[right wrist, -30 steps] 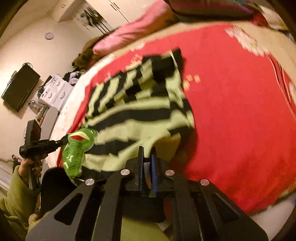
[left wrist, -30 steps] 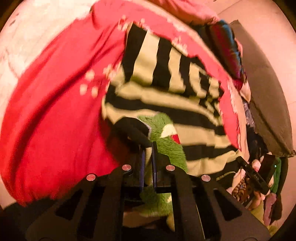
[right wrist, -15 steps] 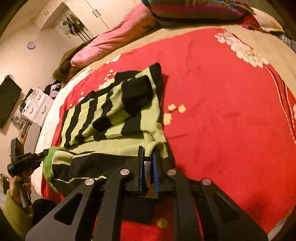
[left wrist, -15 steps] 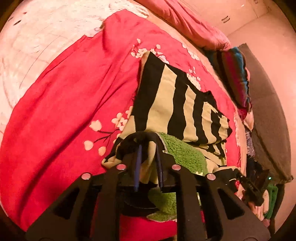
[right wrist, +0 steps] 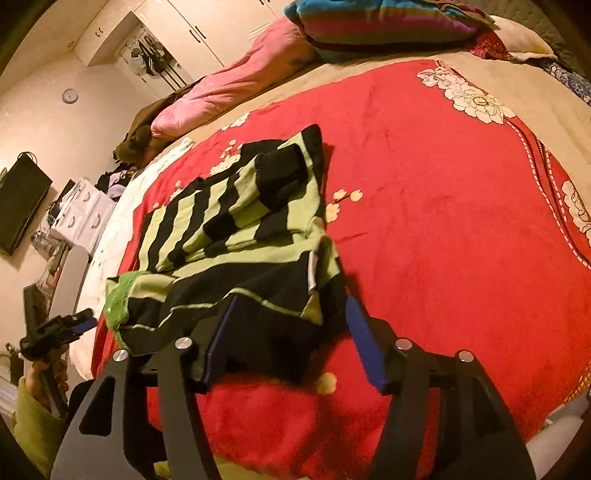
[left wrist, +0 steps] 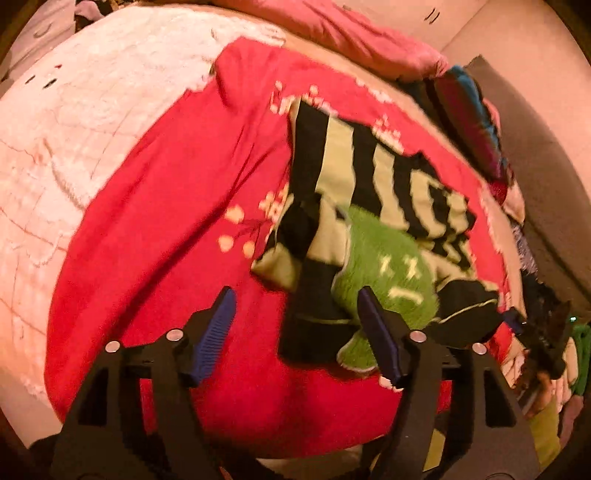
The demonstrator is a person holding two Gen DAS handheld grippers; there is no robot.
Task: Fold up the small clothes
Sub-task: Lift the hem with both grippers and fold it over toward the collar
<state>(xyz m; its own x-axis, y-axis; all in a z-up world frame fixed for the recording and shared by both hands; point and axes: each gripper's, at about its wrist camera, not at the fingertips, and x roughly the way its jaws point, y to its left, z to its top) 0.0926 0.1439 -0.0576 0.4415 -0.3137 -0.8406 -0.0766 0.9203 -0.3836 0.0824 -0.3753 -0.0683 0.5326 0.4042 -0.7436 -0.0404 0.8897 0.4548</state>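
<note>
Between the fingers of both claws nothing is pinched anymore, and that's the big change: half a second ago each one was clamped on an edge of the striped sweater, now the left claw [left wrist: 295, 328] and the right claw [right wrist: 288, 332] are both spread wide, blue pads apart and empty. So the fold got laid down and let go. Just ahead of the claws the striped sweater [right wrist: 236, 236] sits on the red blanket [right wrist: 443, 221] of the bed, near the edge closest to me, black hem side doubled back over the striped body and one sleeve [right wrist: 280, 173] tucked across the top. From the left wrist view the fuzzy green patch [left wrist: 388, 266] on it is facing up, just past the right-hand pad. My read is one fold is done and it's still lumpy, so probably another fold or a smoothing pass before it counts as finished. Count: two claws, one sweater on the blanket, one pink duvet [right wrist: 236, 88] and one striped pillow-ish bundle [right wrist: 380, 26] up at the head of the bed. Some other clothes seem piled off the side, too blurry to count.
</note>
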